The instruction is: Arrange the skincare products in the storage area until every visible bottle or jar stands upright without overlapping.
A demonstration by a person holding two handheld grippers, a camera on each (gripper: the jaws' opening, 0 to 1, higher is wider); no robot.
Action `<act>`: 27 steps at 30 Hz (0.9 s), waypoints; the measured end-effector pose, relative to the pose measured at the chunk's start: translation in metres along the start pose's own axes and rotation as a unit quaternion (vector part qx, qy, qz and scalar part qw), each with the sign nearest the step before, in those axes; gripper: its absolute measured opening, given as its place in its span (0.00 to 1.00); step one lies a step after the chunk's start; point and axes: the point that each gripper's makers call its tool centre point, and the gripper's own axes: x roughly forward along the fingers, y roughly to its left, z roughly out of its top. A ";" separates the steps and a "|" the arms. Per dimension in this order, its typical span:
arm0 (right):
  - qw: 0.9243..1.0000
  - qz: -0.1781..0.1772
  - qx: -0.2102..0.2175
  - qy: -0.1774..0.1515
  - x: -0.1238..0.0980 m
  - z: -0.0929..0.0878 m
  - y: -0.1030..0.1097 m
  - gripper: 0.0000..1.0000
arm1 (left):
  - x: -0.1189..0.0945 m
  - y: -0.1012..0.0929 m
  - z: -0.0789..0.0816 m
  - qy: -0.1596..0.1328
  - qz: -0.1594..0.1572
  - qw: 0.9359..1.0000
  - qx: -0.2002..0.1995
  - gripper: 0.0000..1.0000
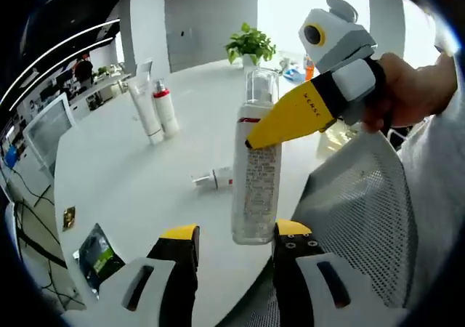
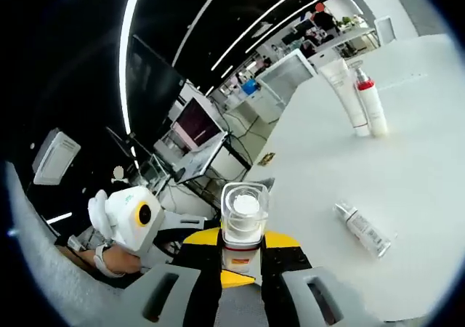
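My right gripper [image 2: 243, 245] is shut on a tall clear bottle [image 2: 242, 221] with a see-through cap and a red band, held up in the air. From the left gripper view, the same bottle [image 1: 256, 171] hangs upright with the right gripper's [image 1: 285, 118] yellow jaw across its upper part. My left gripper [image 1: 236, 231] is open, its jaws on either side of the bottle's base. On the white table [image 1: 123, 174] a white tube [image 1: 147, 111] and a red-collared white bottle [image 1: 166, 107] stand side by side. A small bottle [image 1: 215, 179] lies on its side.
A grey mesh chair [image 1: 363, 211] is close by on the right. A potted plant [image 1: 250, 45] stands at the table's far side. A dark packet [image 1: 98, 254] and a small tag [image 1: 69, 218] lie near the table's edge. Desks and monitors [image 2: 196, 127] lie beyond.
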 end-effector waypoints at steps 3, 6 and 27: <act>1.000 -0.014 -0.009 -0.002 -0.002 0.006 -0.010 0.14 | -0.010 0.017 -0.018 0.034 0.019 0.999 -0.001 0.27; 1.000 -0.022 -0.005 -0.014 -0.008 0.012 -0.019 0.14 | -0.018 0.029 -0.029 0.039 0.028 0.999 -0.020 0.25; 0.992 -0.100 -0.072 -0.013 -0.018 0.039 -0.061 0.15 | -0.005 0.013 -0.086 0.092 0.062 0.994 -0.006 0.28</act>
